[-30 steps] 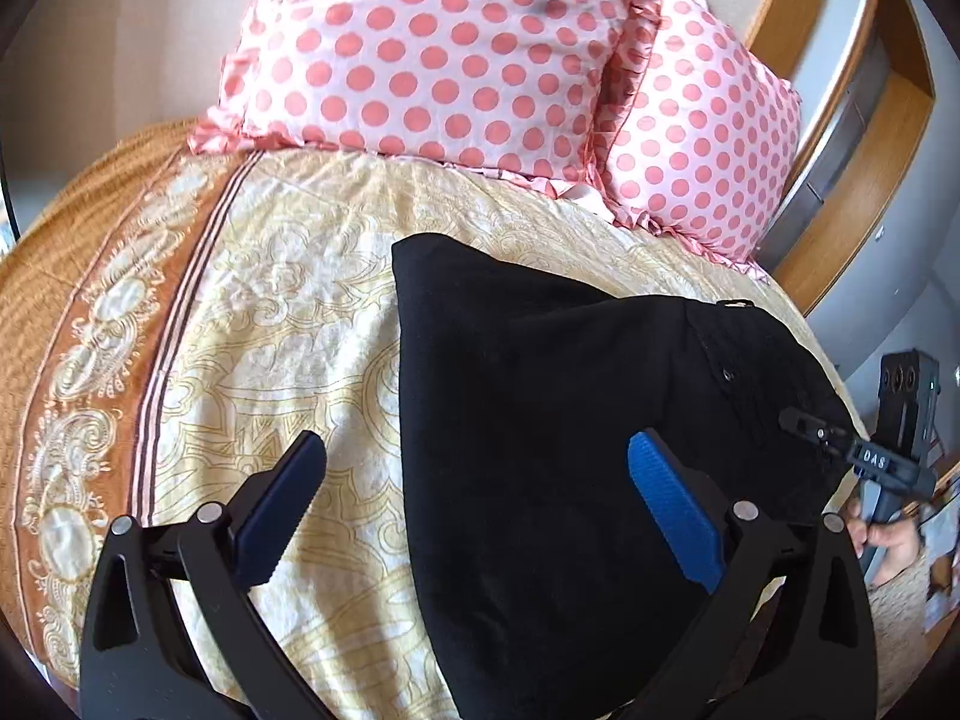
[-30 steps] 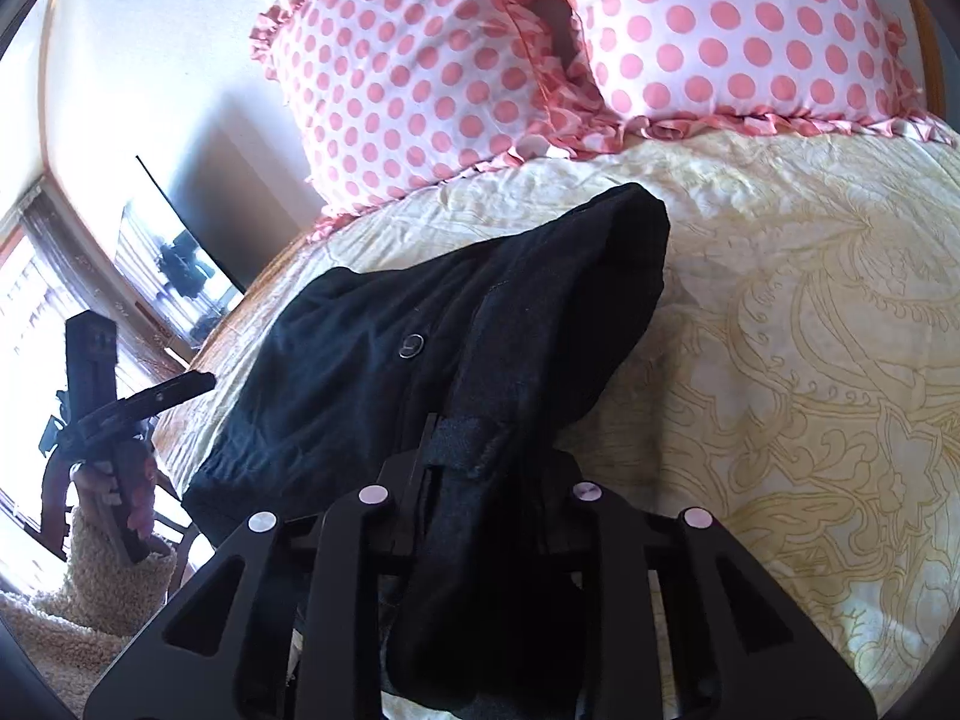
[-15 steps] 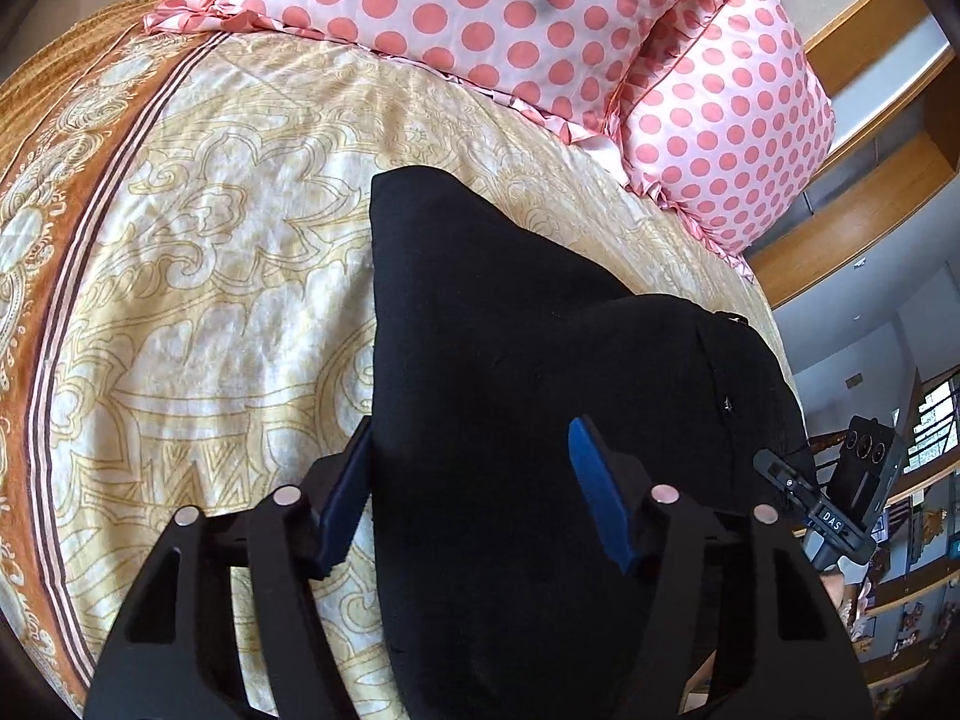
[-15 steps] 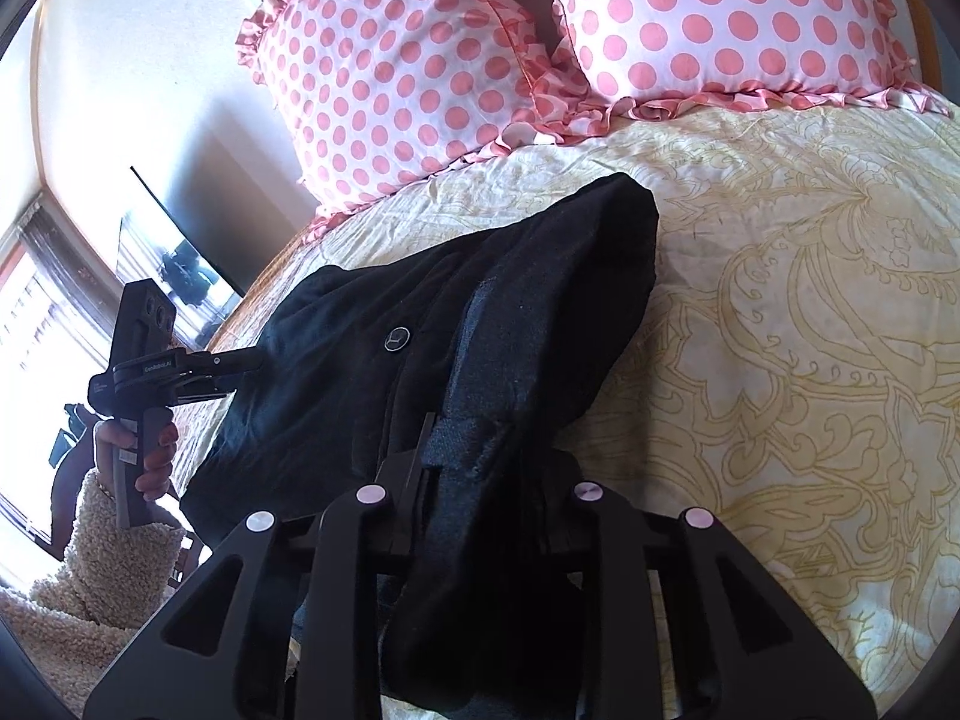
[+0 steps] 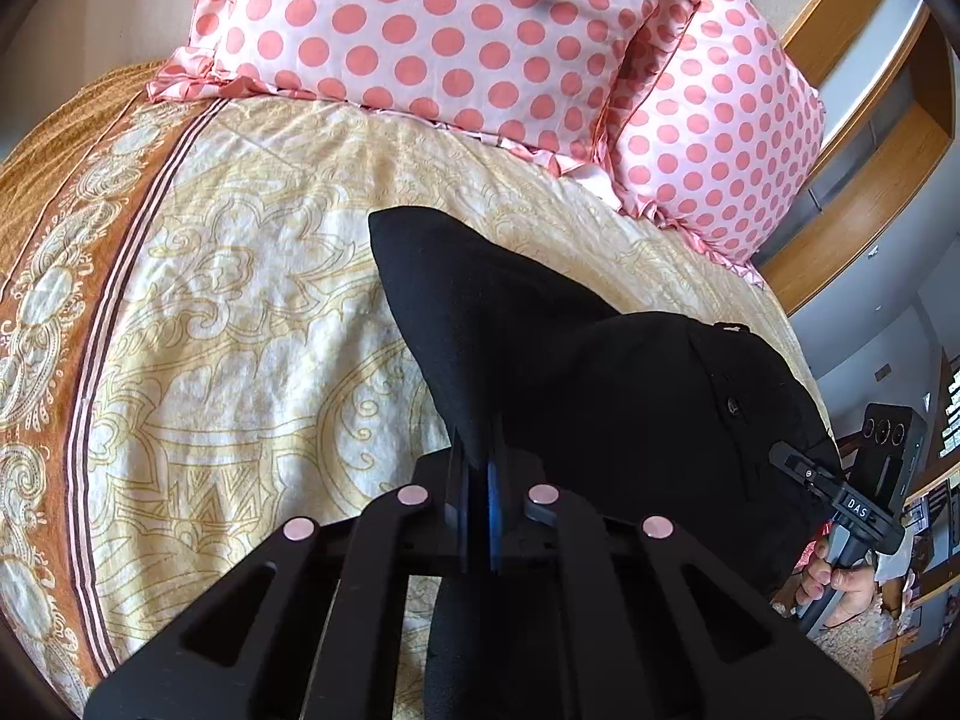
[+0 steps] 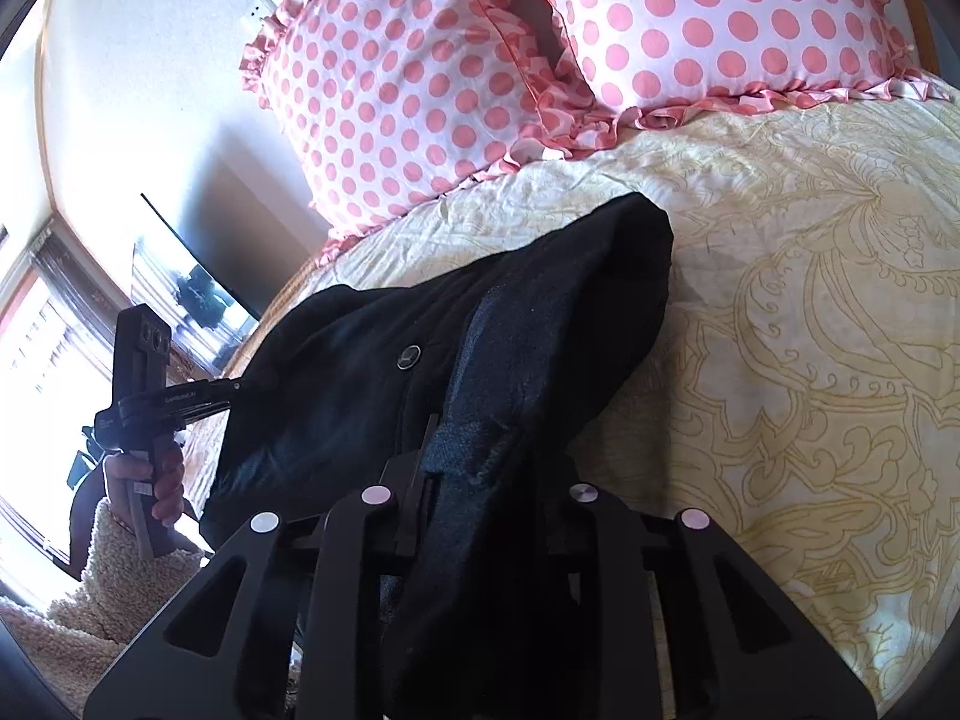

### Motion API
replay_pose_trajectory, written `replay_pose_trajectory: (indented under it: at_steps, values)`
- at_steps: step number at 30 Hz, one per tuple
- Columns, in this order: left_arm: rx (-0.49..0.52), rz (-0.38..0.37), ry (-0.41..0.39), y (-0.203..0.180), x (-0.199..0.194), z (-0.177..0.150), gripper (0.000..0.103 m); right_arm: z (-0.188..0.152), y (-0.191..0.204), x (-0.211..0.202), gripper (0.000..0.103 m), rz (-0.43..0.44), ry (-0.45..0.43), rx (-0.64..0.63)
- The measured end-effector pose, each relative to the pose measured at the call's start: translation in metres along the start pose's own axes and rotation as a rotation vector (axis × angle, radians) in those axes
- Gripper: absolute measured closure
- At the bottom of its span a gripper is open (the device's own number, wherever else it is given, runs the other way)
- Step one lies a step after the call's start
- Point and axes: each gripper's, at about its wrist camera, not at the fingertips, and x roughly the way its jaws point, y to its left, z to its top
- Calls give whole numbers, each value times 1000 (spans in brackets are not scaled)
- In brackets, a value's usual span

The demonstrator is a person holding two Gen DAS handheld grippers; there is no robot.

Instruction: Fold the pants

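Both clamped on black pants [image 5: 600,396]: left gripper [image 5: 480,480] just closing on near edge, right gripper [image 6: 474,474] gripping thick fold; long axis toward pillows [image 5: 456,30].

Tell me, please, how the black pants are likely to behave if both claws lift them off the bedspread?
The black pants will probably sag and drape between the grips: they already bunch in soft folds where the left claw and right claw pinch them. They look fairly light, and the woven cloth seems unlikely to slip from shut pads.

Both grippers clamped, each angled downward.
Left gripper [image 5: 480,480] has just closed, black cloth pinched between its jaws; right gripper [image 6: 480,480] grips a thicker bunch.
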Motion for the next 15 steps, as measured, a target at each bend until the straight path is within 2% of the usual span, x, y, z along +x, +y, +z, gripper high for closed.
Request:
replay_pose_trajectory:
  at_steps: [5, 11, 15]
  values:
    - [28, -6, -52, -12, -10, 10, 100, 18, 7, -4, 81, 50, -33, -3]
    - [68, 5, -125, -24, -18, 33, 100, 43, 13, 7, 81, 57, -50, -9]
    - [81, 32, -189, -26, -16, 60, 100, 71, 5, 23, 81, 50, -70, 18]
